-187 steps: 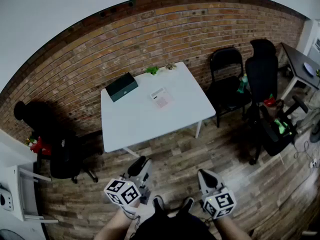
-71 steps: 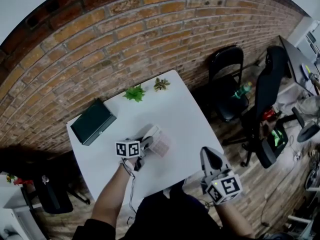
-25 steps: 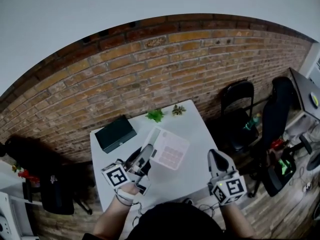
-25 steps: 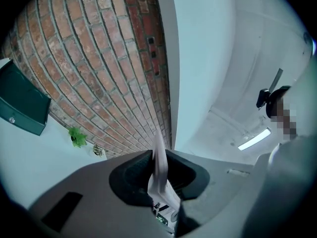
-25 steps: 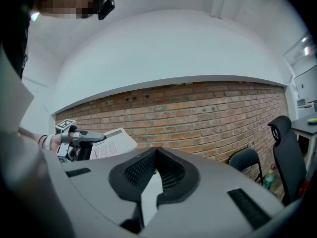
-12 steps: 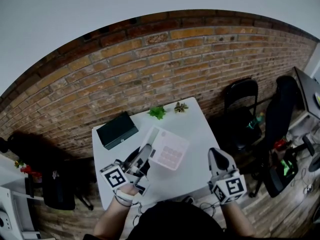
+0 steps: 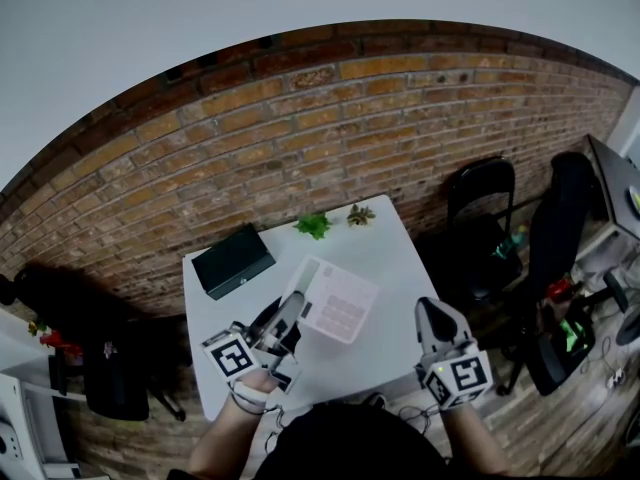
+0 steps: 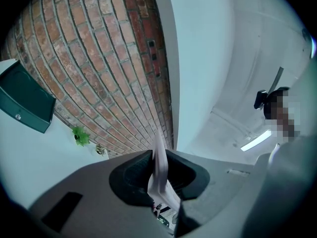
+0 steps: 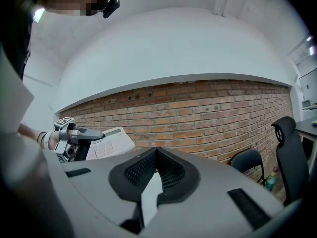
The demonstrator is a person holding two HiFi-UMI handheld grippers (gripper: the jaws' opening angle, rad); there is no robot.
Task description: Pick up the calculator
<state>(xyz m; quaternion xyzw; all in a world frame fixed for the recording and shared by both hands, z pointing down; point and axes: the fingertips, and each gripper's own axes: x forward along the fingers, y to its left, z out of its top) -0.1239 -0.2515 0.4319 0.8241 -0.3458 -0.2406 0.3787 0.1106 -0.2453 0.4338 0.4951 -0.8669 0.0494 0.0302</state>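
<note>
**A:** Where is the calculator (image 7: 335,303) at this moment?

**B:** It is in the air above the white table (image 7: 395,258), over the middle of it. The left gripper (image 7: 290,313) is clamped on its near left edge. In the left gripper view the calculator (image 8: 159,172) shows edge-on, as a thin pale sheet pressed between the two jaws. The far end of it sticks out free, toward the brick wall (image 7: 300,138).

**A:** And the right gripper (image 7: 432,320)?

**B:** It hovers over the front right corner of the table, well apart from the calculator. In the right gripper view its jaws meet at the tips and nothing is between them.

**A:** What stands close to the table's edges?

**B:** A dark green box (image 7: 233,261) lies at the back left corner, slanted to the edge. Two small plants (image 7: 314,225) stand at the back edge, just beside the wall. The calculator is apart from all of them. The right half of the tabletop is bare.

**A:** Is there room around the table?

**B:** The back edge is against the wall, so there is none on that side. To the right, a black folding chair (image 7: 480,203) stands near the back corner, and a black office chair (image 7: 560,218) is farther out. Between the table's right edge and these chairs is a strip of open wooden floor (image 7: 510,408).
</note>
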